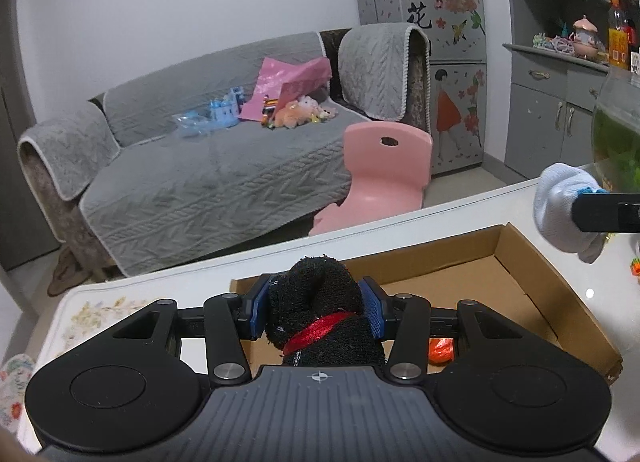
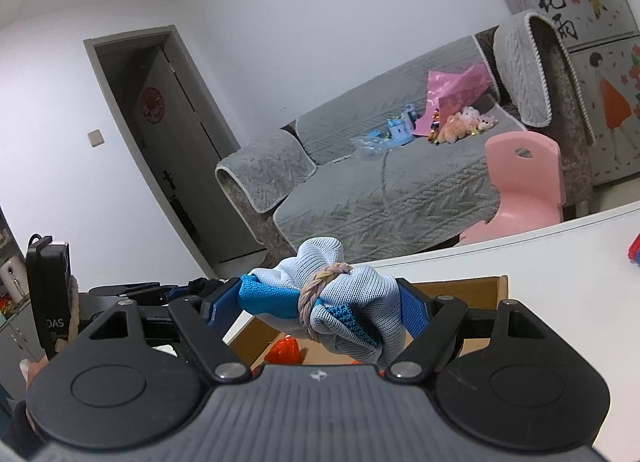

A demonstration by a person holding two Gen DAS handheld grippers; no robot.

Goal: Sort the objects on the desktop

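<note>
My left gripper (image 1: 316, 312) is shut on a rolled black sock bundle (image 1: 316, 302) tied with a red band, held above the near left part of an open cardboard box (image 1: 516, 258). My right gripper (image 2: 320, 312) is shut on a pale blue and white sock bundle (image 2: 344, 302) bound with a braided band, above the box's rim (image 2: 472, 288). That pale bundle (image 1: 560, 213) and its gripper show at the right edge of the left wrist view. A small orange-red object (image 1: 440, 350) lies on the box floor, the same orange-red object (image 2: 284, 350) under the right gripper.
The box rests on a white table (image 1: 400, 221) whose far edge faces a pink chair (image 1: 384, 181) and a grey sofa (image 1: 200, 165) with toys. A glass bowl with green plants (image 1: 616, 133) stands at the table's right. A cabinet and decorated fridge (image 1: 448, 21) stand behind.
</note>
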